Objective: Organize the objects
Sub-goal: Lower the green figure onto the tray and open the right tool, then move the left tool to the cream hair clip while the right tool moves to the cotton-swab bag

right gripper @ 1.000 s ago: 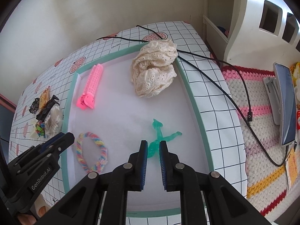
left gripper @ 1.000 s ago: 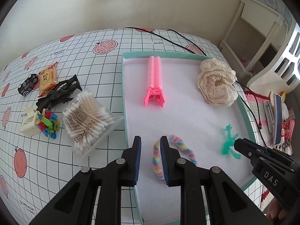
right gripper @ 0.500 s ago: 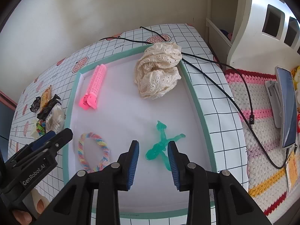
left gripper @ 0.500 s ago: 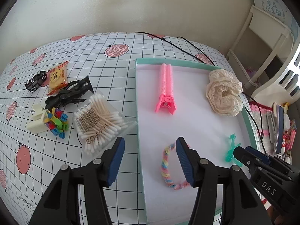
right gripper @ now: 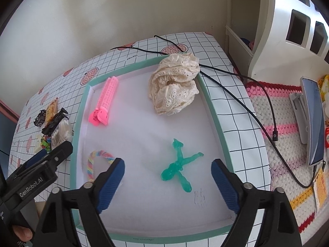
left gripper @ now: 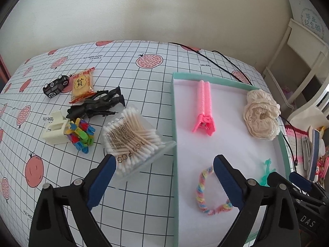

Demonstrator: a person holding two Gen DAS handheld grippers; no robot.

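A teal-rimmed white tray (left gripper: 174, 111) (right gripper: 207, 96) holds a pink hair clip (left gripper: 203, 107) (right gripper: 104, 100), a cream lace scrunchie (left gripper: 261, 117) (right gripper: 174, 84), a rainbow braided hair tie (left gripper: 207, 193) (right gripper: 96, 160) and a green translucent figure (right gripper: 178, 164) (left gripper: 266, 170). My left gripper (left gripper: 164, 173) is open and empty, above the tray's left rim between the cotton swabs (left gripper: 131, 140) and the hair tie. My right gripper (right gripper: 167, 175) is open and empty, its jaws either side of the green figure and above it.
Left of the tray on the gridded tablecloth lie a toy car (left gripper: 55, 85), a snack packet (left gripper: 82, 84), a black toy figure (left gripper: 96, 105), a cream box (left gripper: 54, 130) and coloured clips (left gripper: 81, 134). A black cable (right gripper: 236, 94) runs past the tray's right side. A phone (right gripper: 313, 119) rests on a crochet mat.
Both grippers have opened wide from nearly shut and drawn back and up. The left one has shifted left toward the tray's rim. No object has moved.
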